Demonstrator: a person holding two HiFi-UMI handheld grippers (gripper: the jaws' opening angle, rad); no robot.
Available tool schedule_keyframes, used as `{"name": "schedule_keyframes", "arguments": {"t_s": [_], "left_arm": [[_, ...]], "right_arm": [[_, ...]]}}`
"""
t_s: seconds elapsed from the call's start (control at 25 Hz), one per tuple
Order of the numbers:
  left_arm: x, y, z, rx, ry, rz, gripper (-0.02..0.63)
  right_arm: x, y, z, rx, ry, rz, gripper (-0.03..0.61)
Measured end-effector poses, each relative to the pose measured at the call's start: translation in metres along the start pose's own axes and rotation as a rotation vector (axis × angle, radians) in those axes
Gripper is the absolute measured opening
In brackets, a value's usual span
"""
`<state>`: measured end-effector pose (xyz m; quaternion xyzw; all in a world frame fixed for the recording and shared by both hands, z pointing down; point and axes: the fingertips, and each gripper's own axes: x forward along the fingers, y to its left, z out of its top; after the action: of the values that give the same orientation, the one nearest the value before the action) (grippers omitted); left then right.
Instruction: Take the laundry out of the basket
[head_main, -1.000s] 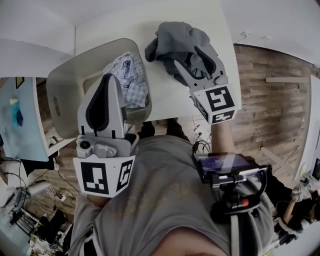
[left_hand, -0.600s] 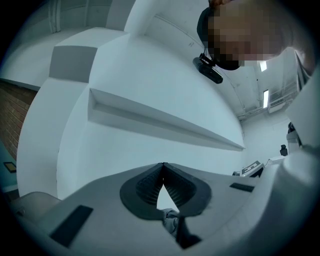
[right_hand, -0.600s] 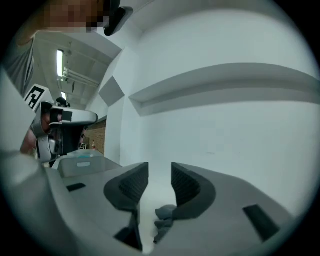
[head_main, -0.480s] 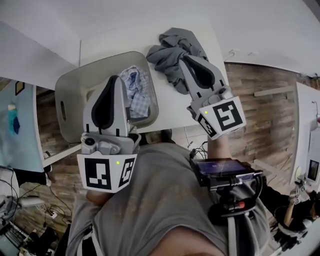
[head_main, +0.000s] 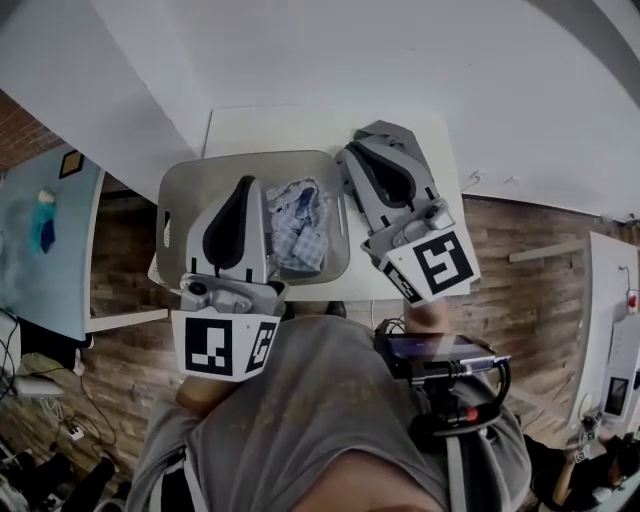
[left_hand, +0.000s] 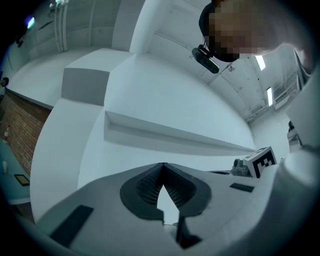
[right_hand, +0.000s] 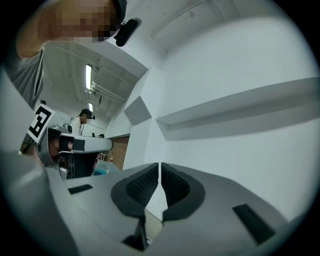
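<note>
Left gripper (left_hand: 163, 167) clenched, empty; right gripper (right_hand: 159, 167) had just closed on nothing. Both pointed at the wall (left_hand: 150, 85). 1 plaid shirt (head_main: 300, 222) lay in the basket (head_main: 190, 195). Good grab needed: open wide, drop in, pinch a thick fold, lift clear.

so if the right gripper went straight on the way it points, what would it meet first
Probably the white wall just below its ledge; nothing nearer shows. The right gripper has just closed its jaws on nothing. Depth is unclear.
</note>
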<state>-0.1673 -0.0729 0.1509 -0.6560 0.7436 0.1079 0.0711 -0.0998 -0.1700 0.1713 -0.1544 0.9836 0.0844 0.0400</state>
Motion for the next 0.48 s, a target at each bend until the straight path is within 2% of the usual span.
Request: {"name": "schedule_keyframes", "arguments": {"t_s": [0.32, 0.48], "left_arm": [[-0.007, 0.024, 0.015, -0.018, -0.048, 0.050, 0.009], [-0.013, 0.032, 0.006, -0.034, -0.025, 0.071, 0.009]], "right_arm": [[0.023, 0.023, 0.013, -0.023, -0.014, 0.066, 0.021], [0.026, 0.032, 0.002, -0.012, 0.019, 0.088, 0.023]]}}
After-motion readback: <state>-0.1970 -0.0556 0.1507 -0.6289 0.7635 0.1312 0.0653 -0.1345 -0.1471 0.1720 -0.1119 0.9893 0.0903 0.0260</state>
